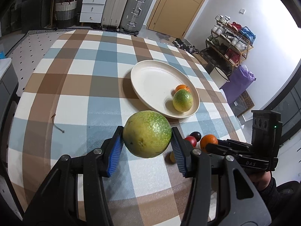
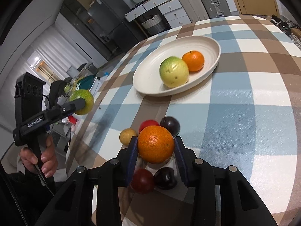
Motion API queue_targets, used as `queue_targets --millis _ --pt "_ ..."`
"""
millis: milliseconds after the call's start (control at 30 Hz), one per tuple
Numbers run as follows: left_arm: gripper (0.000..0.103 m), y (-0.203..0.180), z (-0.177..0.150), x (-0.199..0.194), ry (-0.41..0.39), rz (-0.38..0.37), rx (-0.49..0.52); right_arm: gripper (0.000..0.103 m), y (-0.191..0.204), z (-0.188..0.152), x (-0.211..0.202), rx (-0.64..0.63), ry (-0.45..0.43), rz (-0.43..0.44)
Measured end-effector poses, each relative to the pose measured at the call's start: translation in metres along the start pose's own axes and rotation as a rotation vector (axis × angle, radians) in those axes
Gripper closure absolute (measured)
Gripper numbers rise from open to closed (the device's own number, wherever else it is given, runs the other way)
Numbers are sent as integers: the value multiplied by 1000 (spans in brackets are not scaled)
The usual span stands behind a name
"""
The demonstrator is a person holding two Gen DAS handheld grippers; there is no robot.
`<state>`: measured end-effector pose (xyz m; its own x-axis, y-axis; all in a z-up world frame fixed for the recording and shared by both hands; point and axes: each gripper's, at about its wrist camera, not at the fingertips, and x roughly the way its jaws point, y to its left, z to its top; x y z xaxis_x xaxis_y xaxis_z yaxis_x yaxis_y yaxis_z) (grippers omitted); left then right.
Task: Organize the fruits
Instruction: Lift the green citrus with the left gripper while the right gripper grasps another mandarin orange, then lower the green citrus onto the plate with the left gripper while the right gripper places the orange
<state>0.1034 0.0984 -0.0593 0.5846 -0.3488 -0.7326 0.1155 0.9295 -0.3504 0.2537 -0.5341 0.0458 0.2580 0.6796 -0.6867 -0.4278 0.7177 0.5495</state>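
Left gripper (image 1: 147,141): your jaws clamp the green citrus (image 1: 147,134) above the surface, short of the plate (image 1: 143,86). Right gripper (image 2: 155,147): jaws clamp the orange (image 2: 155,146). Both firm, round, roll-prone; grip across the widest part.

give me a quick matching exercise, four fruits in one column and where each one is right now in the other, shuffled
Column one:
1. large green-yellow citrus
2. big orange
3. small orange
4. yellow fruit

Column two:
A. lying on the cloth, left of the right tool
B. on the white plate, beside a green fruit
C. clamped in the left tool
D. clamped in the right tool

Pairs: 1-C, 2-D, 3-B, 4-A
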Motion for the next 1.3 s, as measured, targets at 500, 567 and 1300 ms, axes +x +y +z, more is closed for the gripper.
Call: queue_targets --millis 500,567,1300 --pt "56 -25 46 40 45 -68 37 64 9 58 -12 -32 -80 41" --pt "56 -28 53 48 54 -74 47 64 10 70 -10 -43 -82 38" --pt "56 -30 99 132 157 -90 81 64 -5 145 37 -39 -52 5"
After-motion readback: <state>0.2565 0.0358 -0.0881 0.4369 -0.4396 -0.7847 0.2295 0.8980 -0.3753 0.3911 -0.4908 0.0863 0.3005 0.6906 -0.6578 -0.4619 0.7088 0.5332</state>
